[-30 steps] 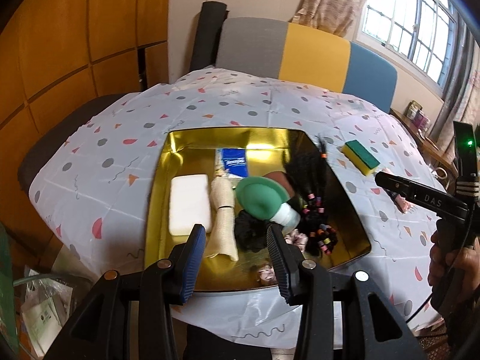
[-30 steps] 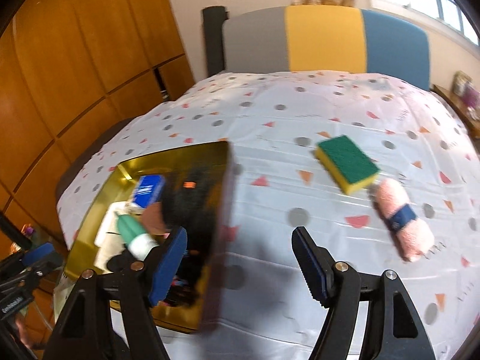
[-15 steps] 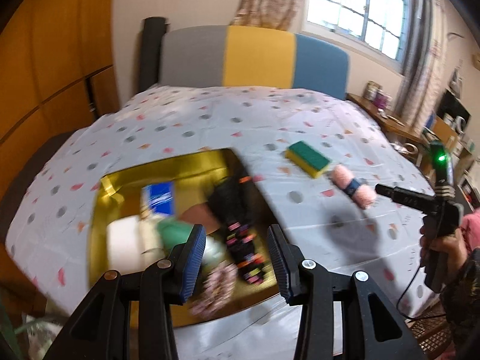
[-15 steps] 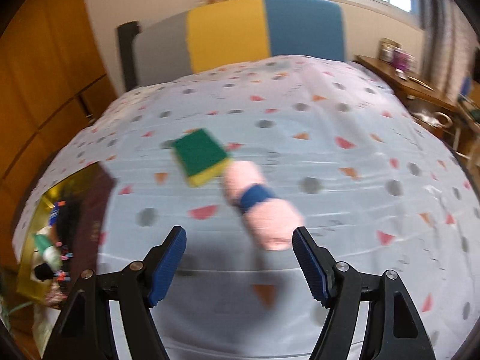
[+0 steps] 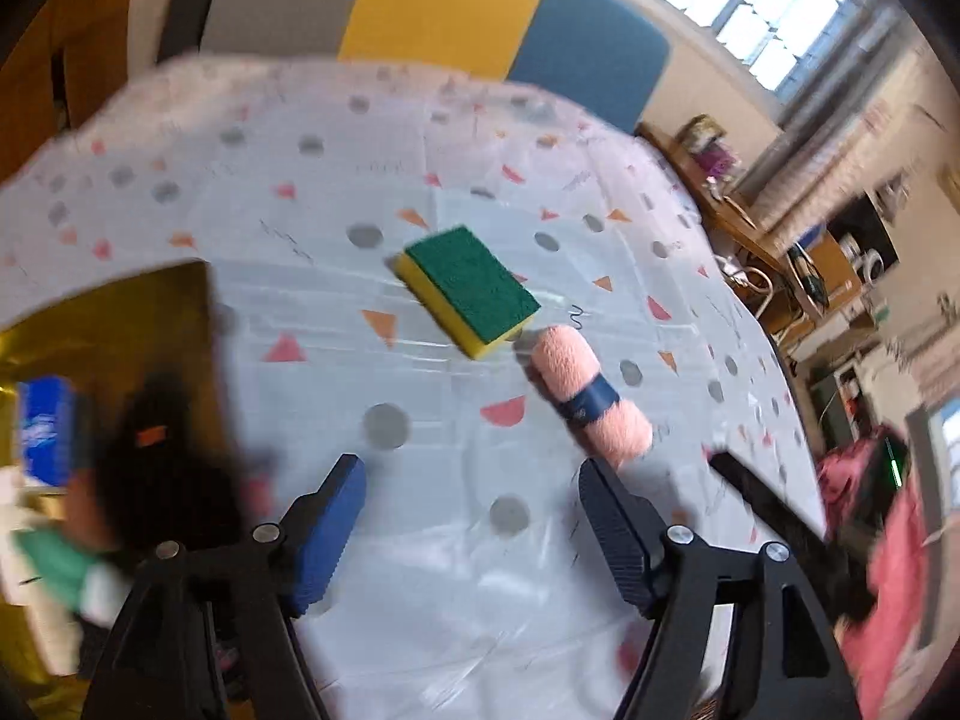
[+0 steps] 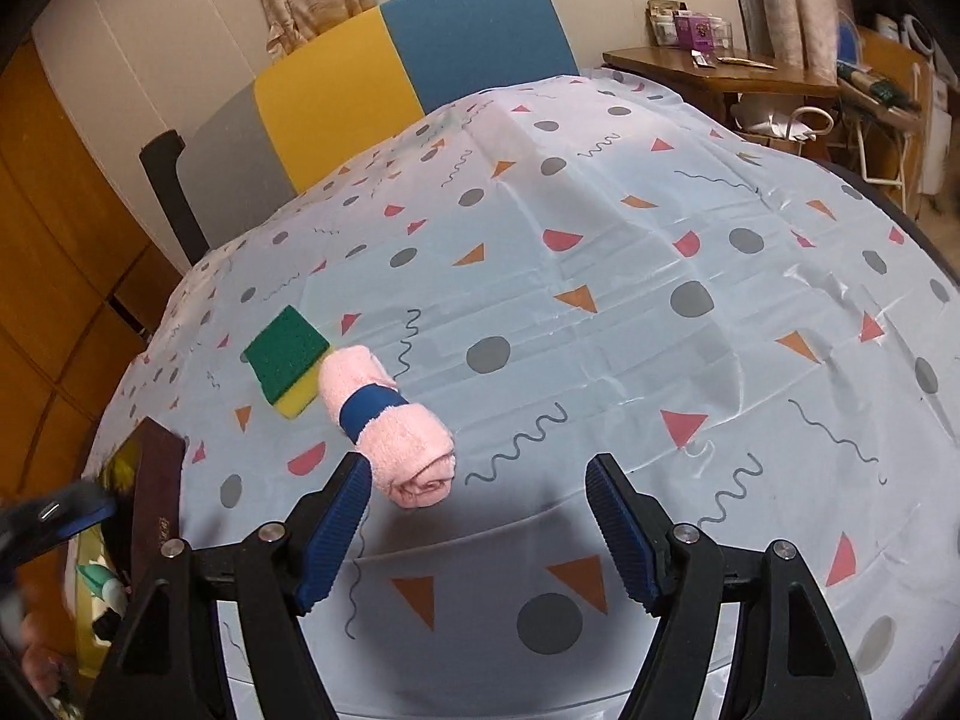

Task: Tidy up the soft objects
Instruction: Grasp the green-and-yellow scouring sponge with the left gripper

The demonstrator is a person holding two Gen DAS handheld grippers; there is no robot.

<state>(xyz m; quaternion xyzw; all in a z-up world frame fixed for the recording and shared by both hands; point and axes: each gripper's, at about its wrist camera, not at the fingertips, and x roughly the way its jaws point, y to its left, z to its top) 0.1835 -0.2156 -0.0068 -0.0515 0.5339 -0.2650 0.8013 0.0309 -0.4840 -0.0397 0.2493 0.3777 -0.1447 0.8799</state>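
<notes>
Left wrist view now faces the open tabletop (image 5: 480, 570) instead of the gold tray (image 5: 108, 324), which has slid from the centre of the picture out to 9 o'clock. The left hand-held gripper (image 5: 471, 525), narrow a second ago, is opening its jaws with nothing between them. I take that to mean it has left the tray and is heading for the loose pieces.

Two soft things lie outside the tray: a green-and-yellow sponge (image 5: 471, 288) at 12 o'clock of the left gripper, and a rolled pink towel (image 5: 591, 399) with a blue band just beside it, at 1 o'clock. Whether they touch is unclear.

Right wrist view has swung round too, so the towel (image 6: 390, 426) now sits at 10 o'clock, close by the left finger of the right hand-held gripper (image 6: 477, 525). Its jaws are opening, empty.

The tray holds a blue packet (image 5: 45, 429), something green and white (image 5: 66, 570), and a dark blurred mass I cannot identify.
</notes>
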